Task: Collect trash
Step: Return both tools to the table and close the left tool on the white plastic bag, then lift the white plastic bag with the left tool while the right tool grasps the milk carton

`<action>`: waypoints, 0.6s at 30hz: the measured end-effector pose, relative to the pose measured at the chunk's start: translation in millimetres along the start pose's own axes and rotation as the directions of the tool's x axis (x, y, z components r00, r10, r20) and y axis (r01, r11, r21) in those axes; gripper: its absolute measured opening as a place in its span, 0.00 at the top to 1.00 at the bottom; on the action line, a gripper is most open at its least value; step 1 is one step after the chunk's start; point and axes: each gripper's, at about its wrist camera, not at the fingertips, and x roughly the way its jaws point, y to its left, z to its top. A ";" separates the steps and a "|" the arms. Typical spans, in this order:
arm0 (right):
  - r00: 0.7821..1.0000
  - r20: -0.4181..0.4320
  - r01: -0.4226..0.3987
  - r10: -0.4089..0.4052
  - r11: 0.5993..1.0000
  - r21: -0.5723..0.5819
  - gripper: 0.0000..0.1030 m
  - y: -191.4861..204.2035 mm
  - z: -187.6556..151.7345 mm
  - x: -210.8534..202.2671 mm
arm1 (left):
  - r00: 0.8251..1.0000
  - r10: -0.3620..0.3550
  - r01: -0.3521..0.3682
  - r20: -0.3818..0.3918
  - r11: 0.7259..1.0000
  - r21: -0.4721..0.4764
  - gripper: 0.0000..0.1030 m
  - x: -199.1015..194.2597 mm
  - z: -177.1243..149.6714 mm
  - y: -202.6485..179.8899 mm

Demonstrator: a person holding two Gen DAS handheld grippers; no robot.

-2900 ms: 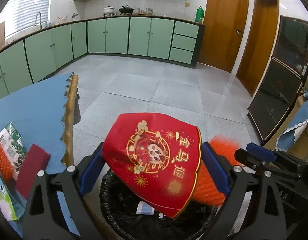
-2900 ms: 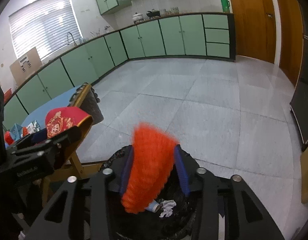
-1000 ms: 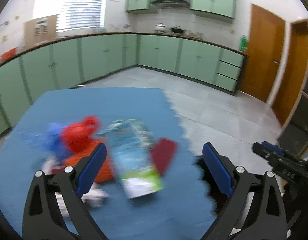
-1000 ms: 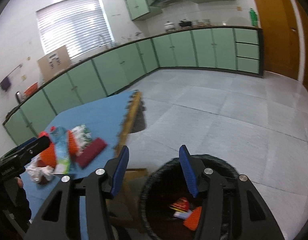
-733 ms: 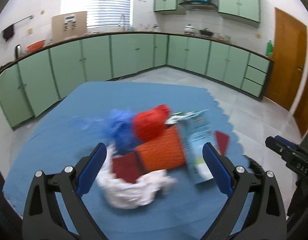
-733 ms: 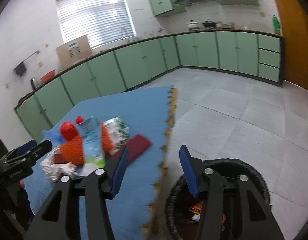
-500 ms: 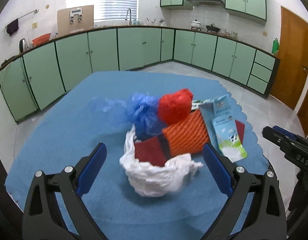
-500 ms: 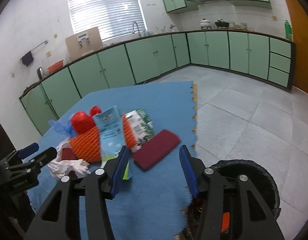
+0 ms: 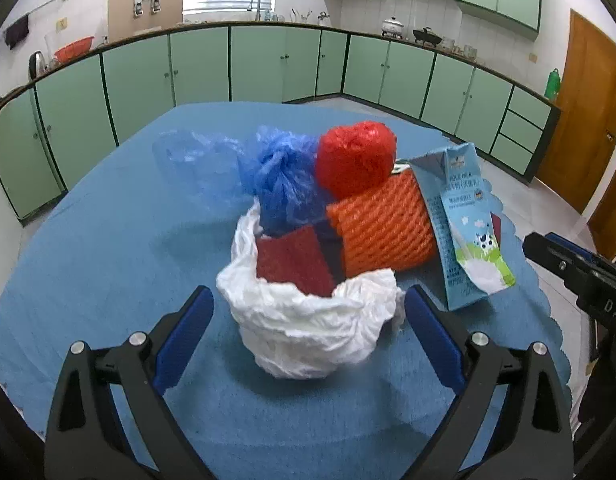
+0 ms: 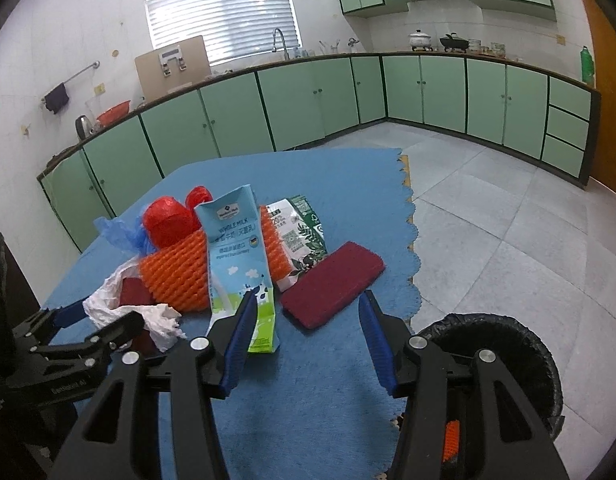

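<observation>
A pile of trash lies on the blue table mat [image 9: 108,240]: a crumpled white plastic bag [image 9: 308,328], a blue plastic bag [image 9: 280,180], a red ball of plastic [image 9: 355,160], an orange foam net [image 9: 379,228], a dark red pad [image 9: 292,260] and a blue milk carton [image 9: 463,224]. My left gripper [image 9: 308,312] is open, its fingers either side of the white bag. My right gripper [image 10: 308,320] is open and empty, just in front of a dark red flat pad [image 10: 331,284] and beside the milk carton [image 10: 240,248]. The black-lined trash bin [image 10: 499,360] stands on the floor at the right.
A green and white packet [image 10: 300,232] lies behind the right-hand red pad. The mat's scalloped edge [image 10: 411,240] runs close to the bin. Green cabinets [image 9: 268,64] line the far walls, with grey tiled floor [image 10: 507,220] beyond the table.
Both grippers have let go of their trash over the bin and swung back to the table. The left one has closed in on the white bag, the right one on the red pad.
</observation>
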 end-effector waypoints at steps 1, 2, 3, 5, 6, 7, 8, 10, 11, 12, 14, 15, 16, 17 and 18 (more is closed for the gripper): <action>1.000 -0.002 -0.003 0.003 1.000 -0.003 0.49 0.8 -0.2 0.5 | 1.000 -0.002 0.002 -0.002 1.000 -0.001 0.14 0.7 -1.5 0.1; 1.000 -0.003 -0.005 0.005 1.000 -0.005 0.49 1.7 -0.5 1.0 | 1.000 -0.005 0.005 -0.007 1.000 -0.001 0.22 1.8 -2.7 1.0; 1.000 -0.004 -0.007 0.007 1.000 -0.007 0.49 2.6 -0.8 1.6 | 1.000 -0.010 0.010 -0.018 1.000 -0.003 0.24 3.6 -3.8 1.5; 1.000 -0.008 -0.014 0.014 1.000 -0.010 0.49 4.6 -1.7 2.2 | 0.999 -0.018 0.018 -0.031 1.000 -0.010 0.30 6.6 -5.3 1.5; 1.000 -0.009 -0.017 0.017 1.000 -0.014 0.49 6.1 -2.2 2.6 | 0.999 -0.017 0.017 -0.033 1.000 -0.013 0.31 7.6 -5.9 2.1; 1.000 -0.010 -0.017 0.017 1.000 -0.021 0.49 7.8 -2.8 2.8 | 0.999 -0.014 0.014 -0.033 1.000 -0.012 0.36 8.0 -6.4 2.5; 1.000 -0.010 -0.016 0.016 1.000 -0.027 0.49 9.3 -3.1 2.9 | 0.999 -0.014 0.013 -0.033 1.000 -0.010 0.42 8.3 -7.1 2.3; 1.000 -0.011 -0.019 0.018 0.999 -0.039 0.49 12.3 -3.8 3.4 | 1.000 -0.010 0.010 -0.028 1.000 -0.006 0.51 6.9 -7.8 1.7; 1.000 -0.012 -0.021 0.021 0.999 -0.040 0.49 12.7 -3.4 4.2 | 1.000 -0.009 0.009 -0.022 1.000 -0.006 0.57 5.8 -7.7 2.1; 1.000 -0.013 -0.026 0.025 0.999 -0.042 0.49 14.0 -3.3 4.6 | 1.000 -0.006 0.006 -0.013 1.000 -0.008 0.60 3.4 -7.2 3.0; 0.999 -0.014 -0.032 0.031 0.998 -0.045 0.49 16.4 -2.5 5.3 | 1.000 -0.009 0.009 -0.003 1.000 -0.013 0.68 0.3 -5.6 4.0; 0.999 -0.013 -0.036 0.036 0.998 -0.049 0.49 18.6 -2.2 6.1 | 1.000 -0.009 0.009 0.002 1.000 -0.016 0.69 -1.5 -4.4 5.7; 0.999 -0.013 -0.040 0.039 0.998 -0.053 0.49 20.6 -1.8 6.9 | 1.000 -0.004 0.005 0.008 1.000 -0.018 0.71 -3.8 -4.1 6.6; 0.999 -0.013 -0.044 0.043 0.997 -0.059 0.49 23.7 -1.3 8.1 | 1.000 -0.002 0.003 0.016 1.000 -0.019 0.73 -6.4 -4.2 7.2; 0.999 -0.013 -0.047 0.046 0.997 -0.063 0.49 26.3 -1.0 8.8 | 1.000 0.001 -0.001 0.021 1.000 -0.020 0.74 -8.4 -4.4 6.9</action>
